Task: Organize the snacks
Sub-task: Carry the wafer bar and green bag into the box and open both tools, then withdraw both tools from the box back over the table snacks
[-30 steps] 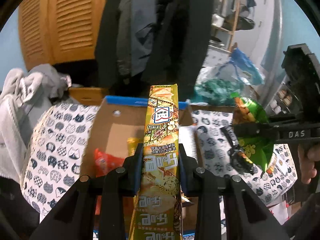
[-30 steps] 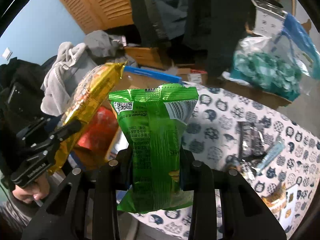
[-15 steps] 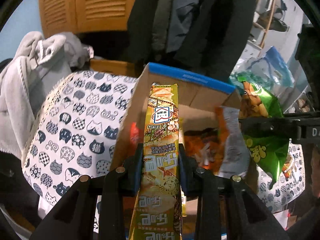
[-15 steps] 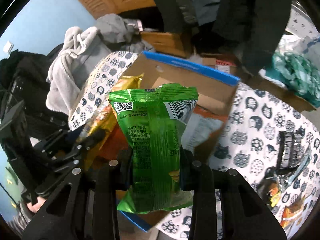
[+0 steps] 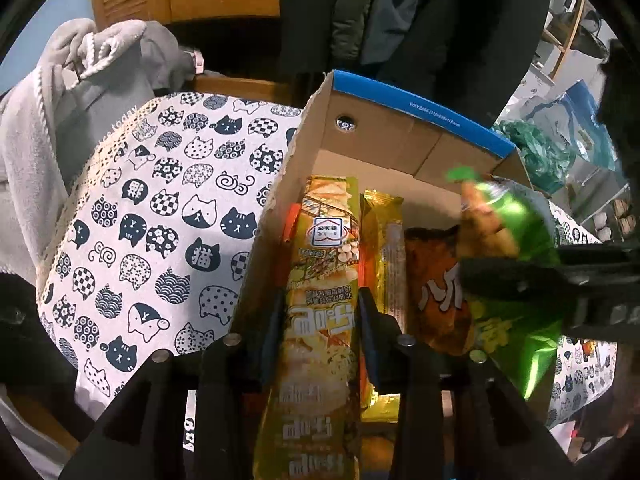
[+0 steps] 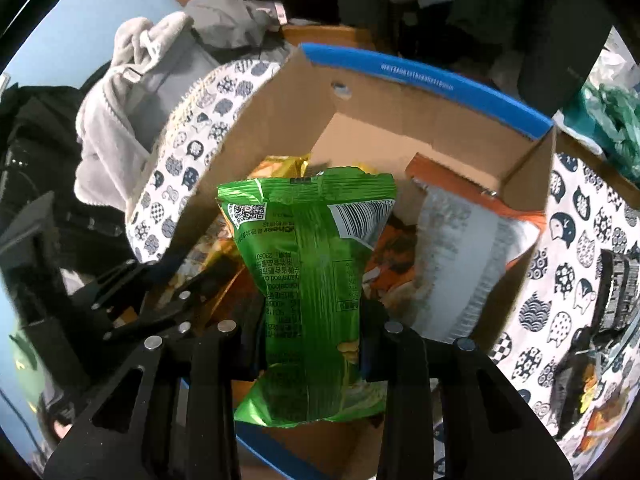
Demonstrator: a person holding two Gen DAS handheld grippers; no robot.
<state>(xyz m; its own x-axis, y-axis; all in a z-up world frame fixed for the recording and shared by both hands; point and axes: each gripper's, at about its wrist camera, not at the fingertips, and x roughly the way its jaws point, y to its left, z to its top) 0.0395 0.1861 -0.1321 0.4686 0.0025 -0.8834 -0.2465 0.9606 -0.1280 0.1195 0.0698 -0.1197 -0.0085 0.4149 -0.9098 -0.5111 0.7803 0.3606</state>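
Both hands dropped over box (image 5: 400, 120); left jaws opening round yellow pack (image 5: 320, 320), right clamp green bag (image 6: 308, 288).

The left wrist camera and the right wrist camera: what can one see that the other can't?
Only the left wrist view shows the long yellow snack packet between the left gripper, whose jaws are opening, and a second gold wrapper beside it. Only the right wrist view shows the barcode back of the green crinkly snack bag, clamped in the right gripper, plus dark wrapped snacks lying on the cloth. Both show the brown cardboard box with a blue rim, the orange snack bag inside it, and the cat-print tablecloth.
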